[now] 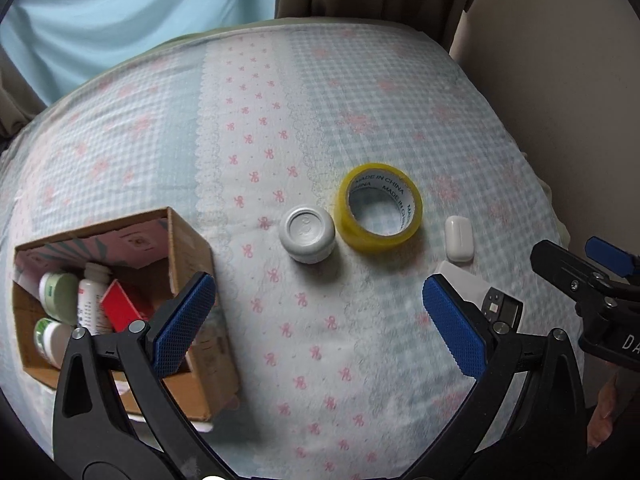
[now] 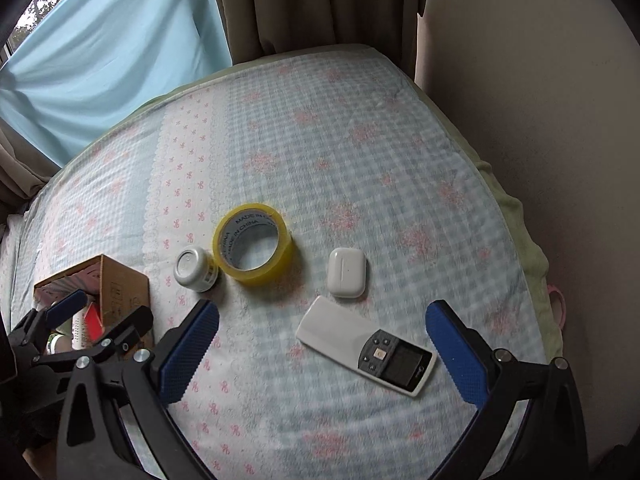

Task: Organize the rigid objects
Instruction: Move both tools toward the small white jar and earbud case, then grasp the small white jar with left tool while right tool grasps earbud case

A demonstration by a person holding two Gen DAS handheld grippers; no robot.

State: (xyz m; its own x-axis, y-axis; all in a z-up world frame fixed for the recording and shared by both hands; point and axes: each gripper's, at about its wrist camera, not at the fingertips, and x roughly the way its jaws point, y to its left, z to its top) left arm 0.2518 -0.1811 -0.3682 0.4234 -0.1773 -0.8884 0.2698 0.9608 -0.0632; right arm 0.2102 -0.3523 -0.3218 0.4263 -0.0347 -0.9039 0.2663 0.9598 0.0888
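Both tongs are spread wide and hold nothing. The left gripper (image 1: 320, 320) hangs over the bedspread (image 1: 280, 120), with its left finger above the right wall of the cardboard box (image 1: 188, 240). The box sits toward the left edge of the bed and holds a red packet (image 1: 120, 304), a white bottle (image 1: 90, 300) and two green-and-white jars (image 1: 58, 292).

The right gripper (image 2: 322, 352) hovers above the remote (image 2: 364, 346), which lies slantwise between its fingers without touching them. Just beyond the remote lies a white earbud case (image 2: 346, 273). Left of that lies the roll of yellow tape (image 2: 252, 242), flat on the cloth, and a small white jar (image 2: 196, 269) with a grey lid stands touching the tape's left side, between tape and box.
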